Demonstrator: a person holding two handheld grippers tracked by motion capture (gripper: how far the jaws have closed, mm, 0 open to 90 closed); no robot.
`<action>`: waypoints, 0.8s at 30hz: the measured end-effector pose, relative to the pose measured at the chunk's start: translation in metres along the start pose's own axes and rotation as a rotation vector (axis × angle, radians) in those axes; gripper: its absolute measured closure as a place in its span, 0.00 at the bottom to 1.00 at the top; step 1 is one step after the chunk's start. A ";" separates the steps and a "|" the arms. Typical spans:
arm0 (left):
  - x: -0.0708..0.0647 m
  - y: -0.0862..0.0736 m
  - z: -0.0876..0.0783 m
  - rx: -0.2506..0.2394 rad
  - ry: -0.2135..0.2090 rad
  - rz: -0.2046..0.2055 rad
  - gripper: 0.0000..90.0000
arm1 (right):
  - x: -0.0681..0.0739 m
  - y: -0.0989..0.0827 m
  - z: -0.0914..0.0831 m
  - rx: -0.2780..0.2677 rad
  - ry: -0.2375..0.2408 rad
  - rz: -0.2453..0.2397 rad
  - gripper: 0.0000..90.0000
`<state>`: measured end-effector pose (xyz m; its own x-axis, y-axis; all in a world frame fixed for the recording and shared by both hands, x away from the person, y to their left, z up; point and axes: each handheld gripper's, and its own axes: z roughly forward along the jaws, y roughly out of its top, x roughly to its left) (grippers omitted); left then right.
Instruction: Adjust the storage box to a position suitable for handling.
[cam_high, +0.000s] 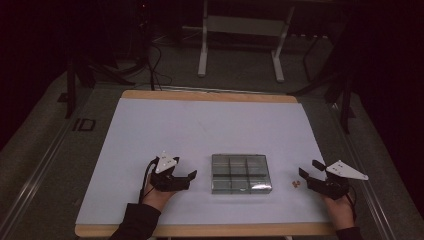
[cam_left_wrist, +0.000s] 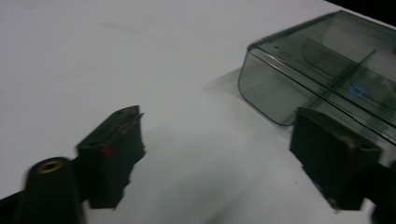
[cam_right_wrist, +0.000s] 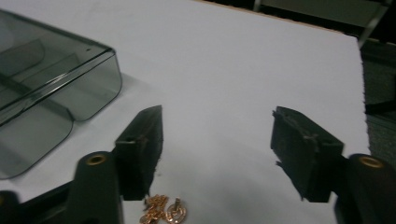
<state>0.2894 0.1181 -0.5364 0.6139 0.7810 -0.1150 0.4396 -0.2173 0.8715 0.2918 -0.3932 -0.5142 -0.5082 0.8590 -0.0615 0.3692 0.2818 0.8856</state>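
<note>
A smoky clear plastic box (cam_high: 241, 173) with several compartments lies shut on the white table top (cam_high: 200, 125), near the front. To its left, my left gripper (cam_high: 183, 173) points at the box with its jaws apart and nothing between them. In the left gripper view the box (cam_left_wrist: 322, 70) lies just past the open gripper (cam_left_wrist: 224, 121). A small gold trinket (cam_high: 295, 184) lies right of the box. Beside it, my right gripper (cam_high: 309, 169) stands open and empty. The right gripper view shows the trinket (cam_right_wrist: 163, 212) low by the left jaw, the open gripper (cam_right_wrist: 217, 116), and the box (cam_right_wrist: 46, 84) at left.
The white sheet covers a wooden table whose edge (cam_high: 210, 95) shows at the back and front. Beyond it stand white frame legs (cam_high: 202, 55) and cables on a dark floor. Bare white surface stretches behind the box.
</note>
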 end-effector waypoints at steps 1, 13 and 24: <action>-0.001 0.000 0.001 0.002 -0.003 0.004 0.25 | 0.000 0.000 0.000 0.000 0.006 -0.005 0.40; -0.020 0.007 0.016 0.089 -0.109 0.072 0.61 | 0.019 0.001 0.009 0.046 0.121 -0.134 0.67; -0.031 0.009 0.023 0.141 -0.178 0.144 0.90 | 0.043 0.001 0.023 0.081 0.244 -0.211 1.00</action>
<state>0.2895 0.0781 -0.5358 0.7769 0.6236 -0.0870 0.4184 -0.4081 0.8114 0.2882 -0.3456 -0.5264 -0.7476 0.6534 -0.1188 0.2918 0.4840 0.8250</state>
